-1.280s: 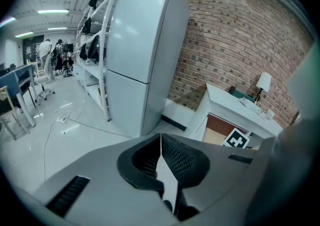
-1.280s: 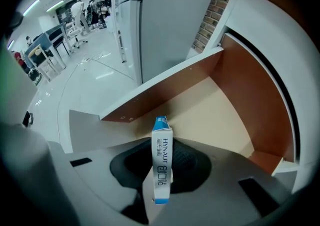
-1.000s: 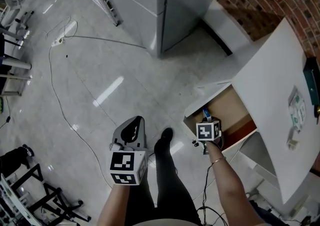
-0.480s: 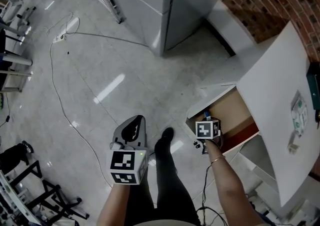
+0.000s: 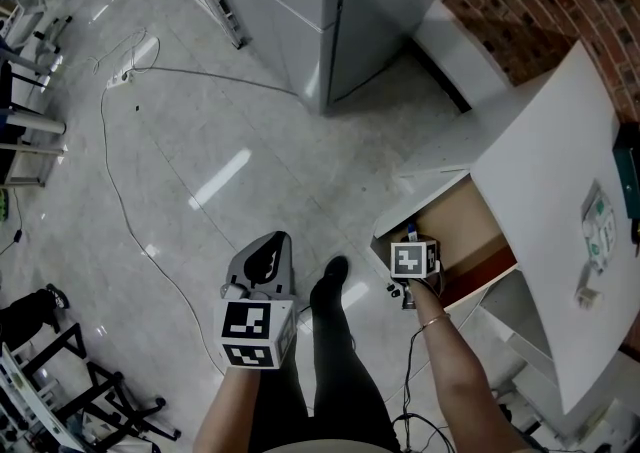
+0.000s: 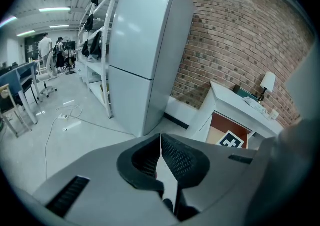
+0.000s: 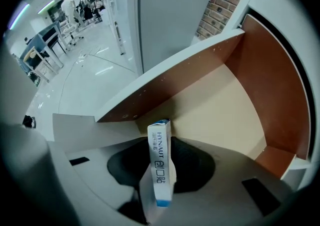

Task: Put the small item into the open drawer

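While the right claw point(image 7: 165, 175) is hovering over the open drawer point(image 7: 220, 103), its jaws have just been spreading around the small box point(image 7: 159, 145), which is sitting loose between them, so the release seems to be happening. Lifting clear is likely coming next. The left claw point(image 6: 161, 155) is idling, pressed together.

The left gripper point(image 5: 268, 253) hangs on the near left, slanting down, its jaws pressed together on nothing. The right forearm point(image 5: 452, 356) stretches out to the right, with the right gripper point(image 5: 411, 244) pointing almost straight down. Its jaws have just been opening, and a small box point(image 7: 160, 162) stands loose between them.
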`<action>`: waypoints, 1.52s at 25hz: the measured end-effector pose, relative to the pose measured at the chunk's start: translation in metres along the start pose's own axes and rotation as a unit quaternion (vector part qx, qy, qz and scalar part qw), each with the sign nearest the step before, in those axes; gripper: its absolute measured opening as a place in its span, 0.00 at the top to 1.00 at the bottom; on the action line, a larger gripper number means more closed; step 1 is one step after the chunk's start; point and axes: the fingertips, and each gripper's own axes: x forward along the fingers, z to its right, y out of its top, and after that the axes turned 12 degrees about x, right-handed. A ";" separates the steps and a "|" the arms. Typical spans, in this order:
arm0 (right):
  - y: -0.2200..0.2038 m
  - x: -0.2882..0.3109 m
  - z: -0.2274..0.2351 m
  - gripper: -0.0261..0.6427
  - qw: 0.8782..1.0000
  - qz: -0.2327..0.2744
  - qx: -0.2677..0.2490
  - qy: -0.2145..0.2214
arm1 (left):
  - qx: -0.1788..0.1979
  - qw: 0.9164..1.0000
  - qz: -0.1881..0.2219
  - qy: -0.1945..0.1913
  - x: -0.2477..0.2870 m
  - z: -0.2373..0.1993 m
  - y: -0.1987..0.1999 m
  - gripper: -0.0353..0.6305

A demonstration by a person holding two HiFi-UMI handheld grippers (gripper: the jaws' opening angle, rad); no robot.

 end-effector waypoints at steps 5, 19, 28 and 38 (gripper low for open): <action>-0.003 -0.006 0.004 0.77 1.000 0.003 0.004 0.000 | 0.002 1.000 0.004 -0.005 0.002 0.006 0.006 0.91; -0.010 -0.056 0.007 0.76 0.998 0.050 0.017 0.020 | 0.021 0.999 0.015 -0.024 -0.015 0.020 0.020 0.91; -0.010 -0.113 0.002 0.76 0.990 0.117 0.058 0.051 | 0.039 0.998 0.026 -0.044 -0.036 0.030 0.023 0.91; -0.018 -0.221 -0.005 0.79 0.967 0.206 0.114 0.092 | 0.072 0.994 0.037 -0.076 -0.068 0.044 0.037 0.91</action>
